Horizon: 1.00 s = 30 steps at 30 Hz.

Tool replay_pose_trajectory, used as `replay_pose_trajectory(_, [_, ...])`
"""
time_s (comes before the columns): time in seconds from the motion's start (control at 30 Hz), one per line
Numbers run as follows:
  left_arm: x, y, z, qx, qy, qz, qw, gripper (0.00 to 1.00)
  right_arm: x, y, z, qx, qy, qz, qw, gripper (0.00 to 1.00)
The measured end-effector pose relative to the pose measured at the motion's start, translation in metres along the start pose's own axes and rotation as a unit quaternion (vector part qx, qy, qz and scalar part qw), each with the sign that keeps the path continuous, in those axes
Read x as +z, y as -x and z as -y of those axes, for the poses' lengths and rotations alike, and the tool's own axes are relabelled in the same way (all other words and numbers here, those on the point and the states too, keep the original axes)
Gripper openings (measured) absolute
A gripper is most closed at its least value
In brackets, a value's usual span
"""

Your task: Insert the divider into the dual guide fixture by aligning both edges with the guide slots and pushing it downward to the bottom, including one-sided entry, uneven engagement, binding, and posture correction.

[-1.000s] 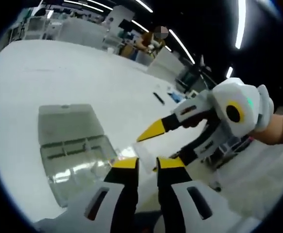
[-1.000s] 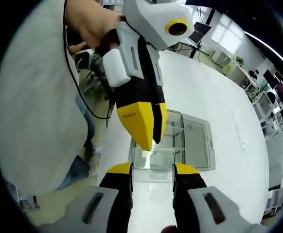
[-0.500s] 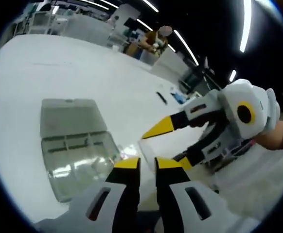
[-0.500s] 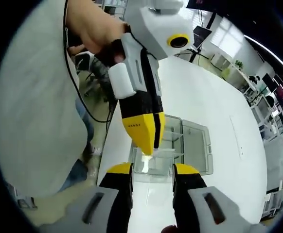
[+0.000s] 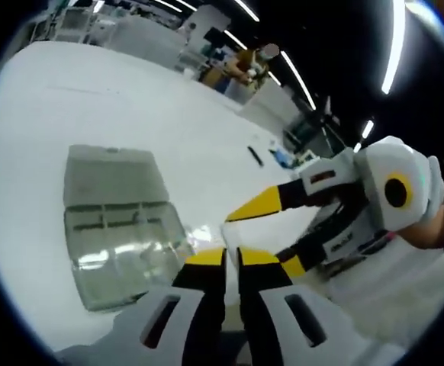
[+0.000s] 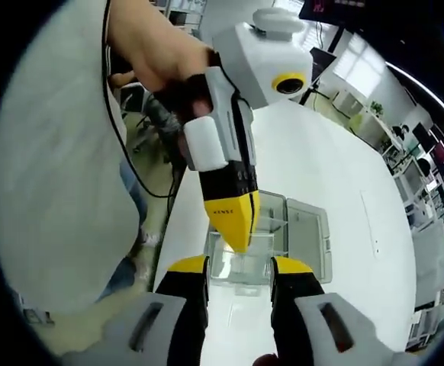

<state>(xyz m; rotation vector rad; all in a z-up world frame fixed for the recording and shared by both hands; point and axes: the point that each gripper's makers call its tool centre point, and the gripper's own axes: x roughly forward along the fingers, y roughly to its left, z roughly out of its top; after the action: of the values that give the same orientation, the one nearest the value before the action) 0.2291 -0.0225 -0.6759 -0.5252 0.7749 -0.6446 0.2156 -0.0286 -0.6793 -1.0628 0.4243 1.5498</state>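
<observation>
— Where do we have the divider [image 6: 241, 263]?

— Above the fixture [image 5: 115, 221], a clear plastic box with a flat lid on the white desk [image 5: 69, 99]. Our left hand-held gripper [image 6: 236, 242] pinches its top edge; our right hand-held gripper [image 6: 239, 268] stands spread at its sides.

— Room around the fixture?

— Bare desk beyond it, we see.

We see long ceiling light strips [image 5: 396, 42] burning bright against a dark ceiling, and the white table [image 5: 92, 99] glares almost to blankness. Both views bend strongly toward their edges, and the left gripper view looks soft and smeared throughout.
</observation>
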Motion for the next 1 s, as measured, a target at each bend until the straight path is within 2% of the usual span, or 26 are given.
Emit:
replay_pose_trajectory(0.57, [-0.0035, 0.0024, -0.0008, -0.003, 0.037, -0.011, 0.9992, 0.00, 0.0037, -0.0025, -0.0019, -0.005, 0.009, -0.002, 0.9999, 0.27])
replay_pose_trajectory(0.83, [-0.0040, 0.0033, -0.0017, -0.006, 0.070, -0.014, 0.9975, 0.00, 0.0043, -0.0035, -0.0012, -0.007, 0.013, -0.003, 0.9999, 0.26])
replay_pose_trajectory(1.0, [-0.0041, 0.0026, -0.0023, -0.005, 0.074, -0.014, 0.9972, 0.00, 0.0038, -0.0041, -0.0006, -0.007, 0.016, -0.004, 0.9998, 0.26])
